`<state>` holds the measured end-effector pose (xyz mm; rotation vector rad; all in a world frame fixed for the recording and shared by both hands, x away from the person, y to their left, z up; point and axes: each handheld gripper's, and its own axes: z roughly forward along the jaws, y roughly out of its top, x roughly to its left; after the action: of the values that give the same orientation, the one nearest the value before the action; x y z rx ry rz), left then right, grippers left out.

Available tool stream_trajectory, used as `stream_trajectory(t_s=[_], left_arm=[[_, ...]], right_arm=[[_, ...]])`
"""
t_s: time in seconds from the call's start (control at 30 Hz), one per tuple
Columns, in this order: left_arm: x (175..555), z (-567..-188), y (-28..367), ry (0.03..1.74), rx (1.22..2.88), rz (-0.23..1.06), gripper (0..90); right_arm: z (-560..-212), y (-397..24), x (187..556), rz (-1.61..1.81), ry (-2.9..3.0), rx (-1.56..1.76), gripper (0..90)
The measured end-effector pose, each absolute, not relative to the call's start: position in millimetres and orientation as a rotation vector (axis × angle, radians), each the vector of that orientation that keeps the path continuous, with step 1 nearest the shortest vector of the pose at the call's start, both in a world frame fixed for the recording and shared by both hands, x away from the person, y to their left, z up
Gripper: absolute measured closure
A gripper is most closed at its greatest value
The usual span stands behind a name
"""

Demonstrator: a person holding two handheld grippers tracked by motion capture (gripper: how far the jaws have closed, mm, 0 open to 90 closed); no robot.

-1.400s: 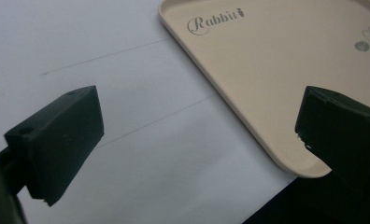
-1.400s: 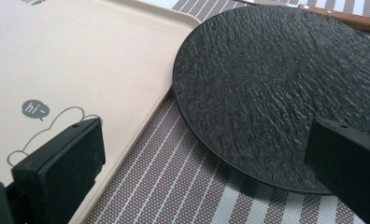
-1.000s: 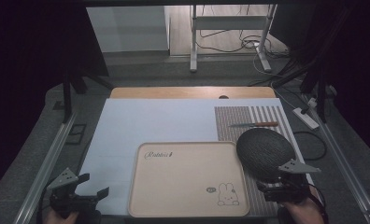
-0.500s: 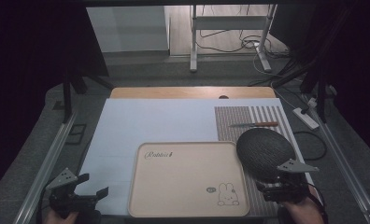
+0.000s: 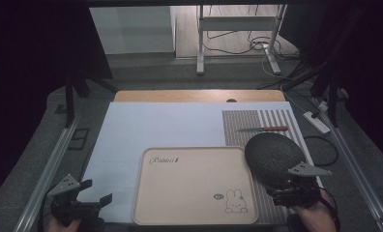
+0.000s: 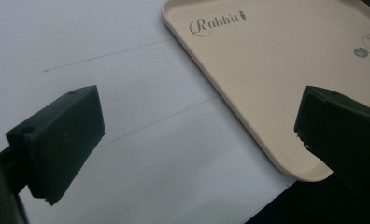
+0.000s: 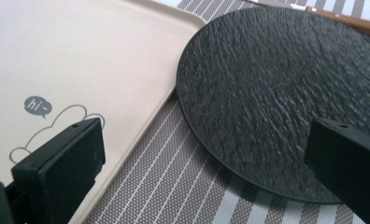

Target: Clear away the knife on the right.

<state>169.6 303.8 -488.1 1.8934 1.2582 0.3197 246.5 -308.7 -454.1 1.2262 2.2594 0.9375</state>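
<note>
Right claw (image 5: 290, 186), released and empty, low at 5 o'clock on the tabletop (image 5: 180, 95), jaws spread wide and aimed at the near rim of the black plate (image 5: 274, 157). Left claw (image 5: 95, 192) likewise released, nothing between its jaws, parked at 7 o'clock over the white sheet (image 5: 155, 125), just off the near left corner of the cream tray (image 5: 143, 188).

Black plate flat on the striped mat (image 5: 238, 125) at about 4 o'clock, its left edge just beside the tray's right rim, possibly overlapping it. Knife (image 5: 264, 129) apart from the plate at its 12 o'clock, out of the way.

Step in hand, judging by the aim: a grasp on the plate by the right claw (image 7: 204, 158), probably for a move onto the tray (image 7: 169, 93).

To do it well:
- Come in low and level, since the plate (image 7: 276, 93) lies very flat against the mat (image 7: 174, 186) with little lip to catch.
- Slide one jaw under the near rim at 6 o'clock and the other over the top, rather than pinching down from above.
- Bite well in from the edge; the rough surface should help the grip, yet a shallow hold would likely let a wide, heavy disc tilt or slip.
- Lift straight up before swinging toward 9 o'clock, clearing the tray's raised rim.
- Keep the left claw (image 6: 197, 140) ready beside the tray (image 6: 230, 107) to steady it if nudged.
</note>
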Motion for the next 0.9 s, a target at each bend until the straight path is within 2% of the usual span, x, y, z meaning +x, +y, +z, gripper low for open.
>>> stream_trajectory(t_s=[0.47,0.9], left_arm=[[170,-488,305,1.271,1.885,0.314,1.7],[171,-489,304,1.275,1.887,0.313,1.7]], right_arm=[[-455,-310,259,0.944,2.298,1.204,0.0],[-453,-311,291,0.988,2.318,1.229,0.0]])
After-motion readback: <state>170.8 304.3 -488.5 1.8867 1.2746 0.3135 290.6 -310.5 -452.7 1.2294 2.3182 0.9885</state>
